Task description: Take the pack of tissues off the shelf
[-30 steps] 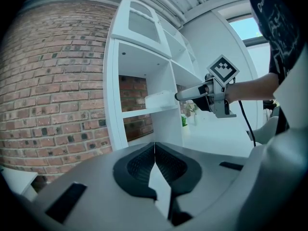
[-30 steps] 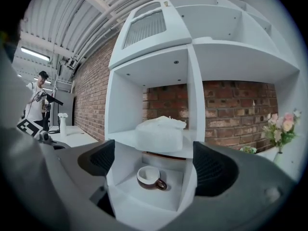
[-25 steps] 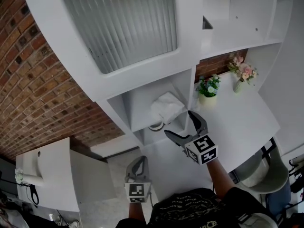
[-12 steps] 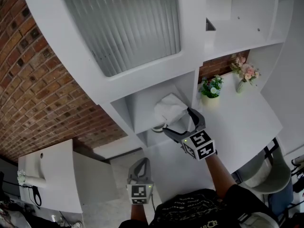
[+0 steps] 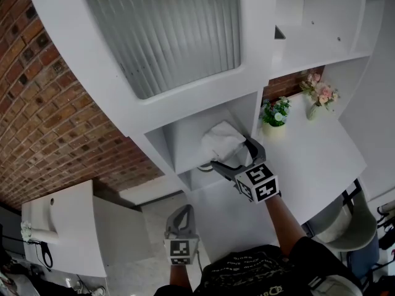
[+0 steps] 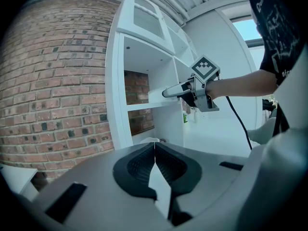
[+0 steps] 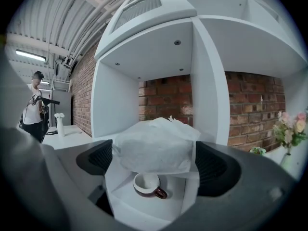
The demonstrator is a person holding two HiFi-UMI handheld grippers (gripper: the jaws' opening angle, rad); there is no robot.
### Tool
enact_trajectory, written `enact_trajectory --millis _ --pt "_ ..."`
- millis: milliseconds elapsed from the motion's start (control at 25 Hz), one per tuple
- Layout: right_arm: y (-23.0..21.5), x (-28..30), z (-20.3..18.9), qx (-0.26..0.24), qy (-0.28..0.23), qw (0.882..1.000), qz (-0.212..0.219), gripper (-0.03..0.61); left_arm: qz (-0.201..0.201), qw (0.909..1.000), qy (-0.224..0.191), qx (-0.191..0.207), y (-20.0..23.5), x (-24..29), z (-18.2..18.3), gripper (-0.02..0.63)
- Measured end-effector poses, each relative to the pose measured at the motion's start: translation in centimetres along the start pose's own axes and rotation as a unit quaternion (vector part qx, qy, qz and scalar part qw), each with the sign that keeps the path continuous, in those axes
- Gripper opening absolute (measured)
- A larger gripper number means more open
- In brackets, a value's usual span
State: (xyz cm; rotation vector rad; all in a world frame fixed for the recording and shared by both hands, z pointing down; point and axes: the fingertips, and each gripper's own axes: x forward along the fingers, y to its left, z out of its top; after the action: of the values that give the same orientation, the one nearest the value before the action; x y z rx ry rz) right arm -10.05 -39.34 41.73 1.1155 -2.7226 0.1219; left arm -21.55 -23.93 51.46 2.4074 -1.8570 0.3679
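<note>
— Holding anything in your right claw (image 5: 232, 155)?

— Its jaws are spread wide, one on each side of the pack of tissues (image 7: 154, 144). The ends of the pack come right up to the two pads. I cannot tell whether the pads press on it.

— Where does the pack sit?

— On the white shelf (image 5: 180, 142), in the open compartment below the ribbed glass door (image 5: 162, 29). It is a soft white pack, crumpled on top, at the front edge of its board. Red brick shows behind it at the back of the compartment.

— Anything under the pack?

— A cup (image 7: 147, 185), white inside and dark brown outside, stands in the compartment directly beneath the pack. Its handle points to the right.

— What else is near the pack?

— To its right, past the shelf's upright wall, a small green plant (image 5: 273, 114) stands on the white surface (image 5: 311, 162). Farther right of the pack a vase of pink flowers (image 5: 317, 93) stands on that surface too.

— And your left claw (image 6: 155, 146)?

— Its jaws are pressed together with nothing between them. It hangs well below the pack and to its left, close to my body, and touches nothing.

— Can the left claw's camera see the pack?

— Only my right claw, reaching into the shelf at the pack's level.
</note>
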Motion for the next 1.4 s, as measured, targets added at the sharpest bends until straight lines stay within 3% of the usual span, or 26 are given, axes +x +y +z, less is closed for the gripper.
enact_trajectory --millis 240,520,600,760,1040,1400 --pt "0.0 0.8 0.2 -0.001 -0.005 1.000 -0.002 0.522 -0.001 0.9998 0.007 -0.017 0.1 0.2 -0.2 0.009" --pt "0.0 1.6 0.3 0.011 -0.008 1.000 0.005 0.522 0.001 0.9999 0.012 -0.010 0.5 0.4 -0.5 0.009" --pt "0.0 1.8 0.2 0.000 -0.002 1.000 -0.001 0.520 0.004 0.9997 0.013 -0.020 0.4 0.4 -0.6 0.009" --pt "-0.1 2.0 -0.4 -0.034 0.015 0.999 -0.011 0.514 0.003 0.9995 0.030 -0.004 0.8 0.2 -1.4 0.009" --pt "-0.4 1.8 -0.2 -0.032 0.004 0.999 -0.018 0.405 0.011 0.9995 0.028 -0.013 1.4 0.3 -1.8 0.009" --pt "-0.1 1.6 0.4 -0.024 -0.021 0.999 -0.007 0.365 0.015 0.9993 0.030 -0.015 1.6 0.0 -2.5 0.009"
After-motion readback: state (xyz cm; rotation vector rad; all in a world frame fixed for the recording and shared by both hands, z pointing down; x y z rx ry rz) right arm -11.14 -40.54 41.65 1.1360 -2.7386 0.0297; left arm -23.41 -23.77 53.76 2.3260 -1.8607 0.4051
